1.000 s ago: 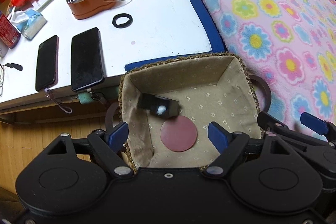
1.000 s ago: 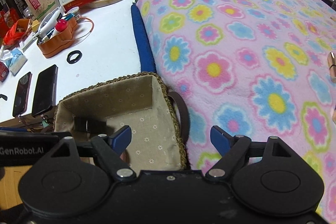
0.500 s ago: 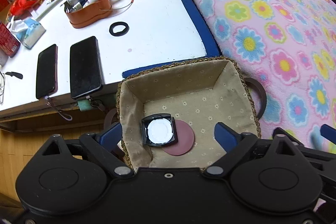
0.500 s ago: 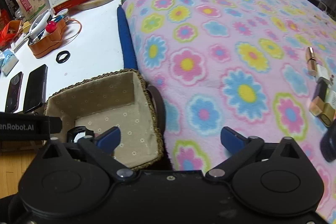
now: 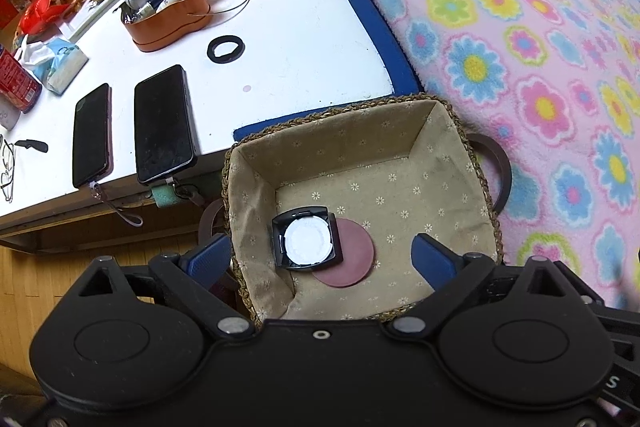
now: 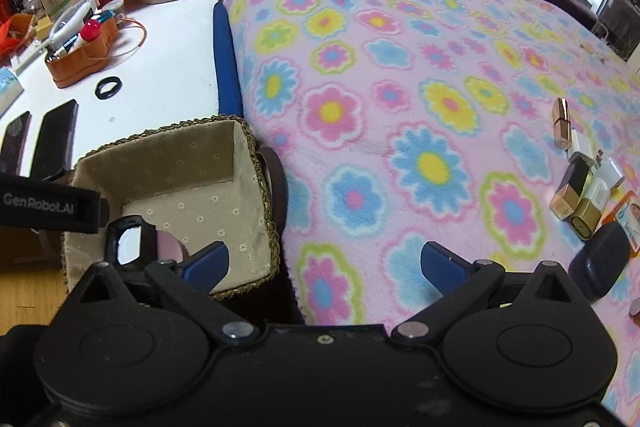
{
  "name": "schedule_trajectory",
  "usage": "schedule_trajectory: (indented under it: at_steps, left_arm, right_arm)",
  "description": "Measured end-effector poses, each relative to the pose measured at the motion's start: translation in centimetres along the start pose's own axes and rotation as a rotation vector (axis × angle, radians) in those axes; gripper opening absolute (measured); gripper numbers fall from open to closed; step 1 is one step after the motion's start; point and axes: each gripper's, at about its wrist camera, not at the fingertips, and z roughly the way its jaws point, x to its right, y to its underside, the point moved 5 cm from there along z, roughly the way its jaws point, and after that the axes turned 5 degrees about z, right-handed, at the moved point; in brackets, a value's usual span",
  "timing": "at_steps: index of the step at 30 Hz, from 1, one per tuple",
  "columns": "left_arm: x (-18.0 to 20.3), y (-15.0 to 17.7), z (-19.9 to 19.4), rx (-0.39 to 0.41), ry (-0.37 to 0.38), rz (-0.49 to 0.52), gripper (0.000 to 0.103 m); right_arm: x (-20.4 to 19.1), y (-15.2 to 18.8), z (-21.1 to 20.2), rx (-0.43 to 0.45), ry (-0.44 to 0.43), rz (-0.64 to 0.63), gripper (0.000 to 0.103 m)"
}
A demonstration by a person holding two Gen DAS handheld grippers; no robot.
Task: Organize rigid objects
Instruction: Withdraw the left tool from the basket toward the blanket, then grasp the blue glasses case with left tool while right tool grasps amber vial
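Note:
A woven basket [image 5: 452, 115] with beige flowered lining sits at the bed's edge; it also shows in the right wrist view [image 6: 256, 163]. Inside lie a black square compact [image 5: 307, 243] with a white round face and a dark red disc [image 5: 352, 259] partly under it. My left gripper [image 5: 320, 259] is open and empty above the basket's near side. My right gripper [image 6: 324, 263] is open and empty over the flowered blanket [image 6: 400, 107]. Several small items lie at the right: a rose-gold lipstick [image 6: 561, 123], gold and white boxes [image 6: 580, 195] and a dark blue case [image 6: 600, 263].
A white table [image 5: 280, 27] behind the basket holds two phones [image 5: 160, 127], a black ring [image 5: 226, 49], an orange organizer [image 5: 168, 11], tissues and a calendar. A blue edge [image 5: 372, 27] runs between table and blanket. Wooden floor lies at the left.
The black compact dropped from mid-air into the basket and now lies flat on the red disc. The left gripper rose and drew back. The right gripper swung right, bringing the small items into view.

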Motion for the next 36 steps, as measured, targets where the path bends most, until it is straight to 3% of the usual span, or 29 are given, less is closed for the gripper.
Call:
schedule_trajectory:
  at_steps: [13, 20, 25, 31, 36]
  left_arm:
    - [2.0, 0.1, -1.1, 0.051, -0.030, 0.104, 0.094]
    - [4.3, 0.5, -2.3, 0.121, -0.037, 0.217, 0.094]
    - [6.3, 1.0, -2.8, 0.133, 0.008, 0.289, 0.094]
    - [9.0, 1.9, -3.4, 0.148, 0.057, 0.353, 0.094]
    - [11.8, 2.7, -4.4, 0.175, 0.087, 0.383, 0.094]
  right_arm:
    - [4.7, 1.2, -2.1, 0.067, 0.017, 0.089, 0.102]
    - [9.8, 2.7, -4.6, 0.173, 0.022, 0.184, 0.102]
    - [16.5, 3.7, -5.5, 0.198, 0.113, 0.303, 0.099]
    - [25.9, 5.3, -6.2, 0.245, 0.302, 0.510, 0.092]
    - [29.4, 6.8, -5.0, 0.202, 0.374, 0.555, 0.081]
